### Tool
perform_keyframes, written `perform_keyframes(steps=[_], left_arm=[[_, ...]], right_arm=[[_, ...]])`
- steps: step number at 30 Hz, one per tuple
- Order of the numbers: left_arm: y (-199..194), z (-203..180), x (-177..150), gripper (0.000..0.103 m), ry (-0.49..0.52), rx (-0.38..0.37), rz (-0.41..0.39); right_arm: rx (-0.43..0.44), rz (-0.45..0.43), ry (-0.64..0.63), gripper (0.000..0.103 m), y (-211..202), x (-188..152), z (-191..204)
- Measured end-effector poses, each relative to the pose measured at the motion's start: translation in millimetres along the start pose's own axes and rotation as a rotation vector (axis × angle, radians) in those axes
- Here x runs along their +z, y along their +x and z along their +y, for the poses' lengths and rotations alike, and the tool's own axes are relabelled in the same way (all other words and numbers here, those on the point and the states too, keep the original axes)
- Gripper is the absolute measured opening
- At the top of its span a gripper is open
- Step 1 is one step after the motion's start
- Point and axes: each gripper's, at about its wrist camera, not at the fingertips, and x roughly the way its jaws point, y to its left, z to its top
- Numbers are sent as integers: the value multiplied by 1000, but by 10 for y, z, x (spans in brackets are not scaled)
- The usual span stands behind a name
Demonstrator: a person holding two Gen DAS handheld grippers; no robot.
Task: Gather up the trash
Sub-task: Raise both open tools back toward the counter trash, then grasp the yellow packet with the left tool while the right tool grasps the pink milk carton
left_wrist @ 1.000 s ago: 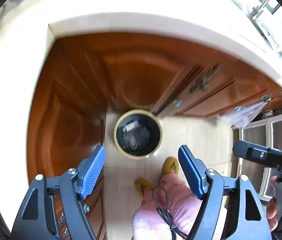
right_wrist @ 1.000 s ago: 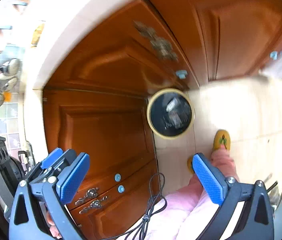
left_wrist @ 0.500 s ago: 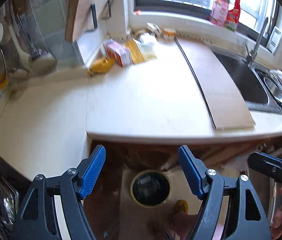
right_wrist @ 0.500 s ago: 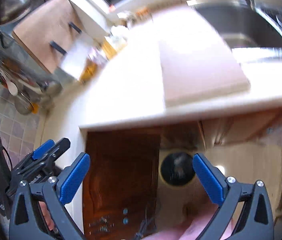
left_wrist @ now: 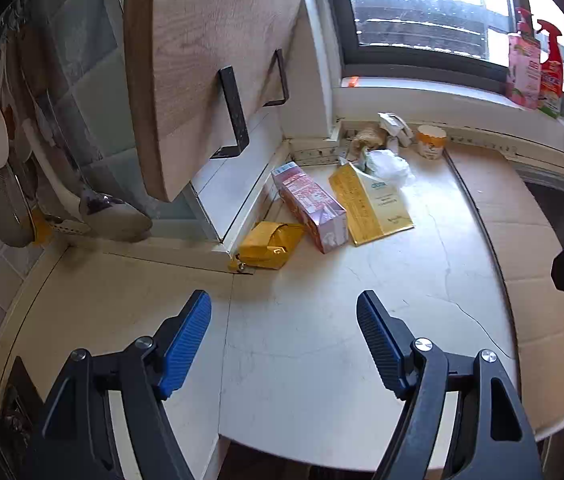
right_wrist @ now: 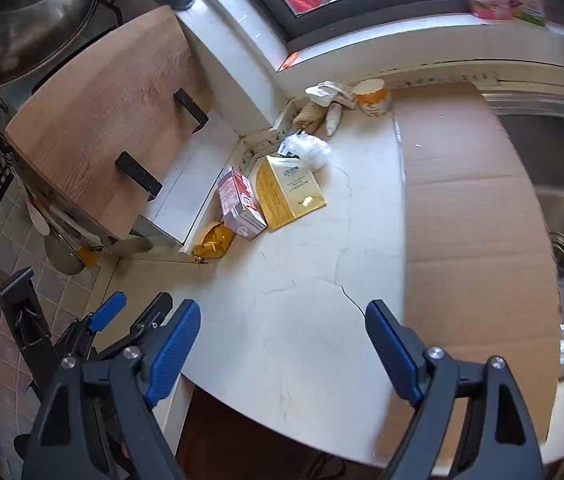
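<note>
White countertop [left_wrist: 321, 340] carries cartons [left_wrist: 309, 206], a cup [left_wrist: 430, 142], flat cardboard [left_wrist: 529, 272].

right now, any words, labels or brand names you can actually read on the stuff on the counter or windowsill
None can be read for certain.
Gold carton: a short logo and lines of small print, too blurred to read.
Pink carton: print blurred, unreadable.
Pink bottle and red spray bottle on the windowsill: labels too small to read.
Small cup: no legible text.

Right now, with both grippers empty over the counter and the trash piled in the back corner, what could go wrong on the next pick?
1. The pink carton lies against the gold pouch and the yellow packet; a grab may drag a neighbour along.
2. The pile sits under the wooden shelf, so a reaching gripper could hit its brackets.
3. The white plastic bag looks limp and may slip.
</note>
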Motion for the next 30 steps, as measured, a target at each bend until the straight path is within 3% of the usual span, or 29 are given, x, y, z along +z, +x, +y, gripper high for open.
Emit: perform_keyframes(steps=[7, 12, 19, 20, 22, 24, 30], left_arm=[[509, 234, -4, 71, -150, 37, 58], [712, 376, -72, 67, -215, 68, 116], [874, 412, -69, 67, -219, 93, 148], [896, 411, -57, 67, -219, 93, 148], [953, 393, -23, 67, -213, 100, 148], [1007, 345, 26, 67, -193, 108, 141], [1244, 70, 185, 67, -59, 120, 129]], right_arm=[[47, 104, -181, 84, 919, 681, 364], [9, 139, -320, 83, 1626, 907, 727], [-30, 269, -427, 55, 2432, 913, 945], [-40, 279, -439, 47, 2494, 895, 944], [-47, 296, -437, 40, 2558, 890, 874], [-1, 294, -390, 39, 2514, 928, 759], [23, 283, -250, 38, 2229, 1027, 259]])
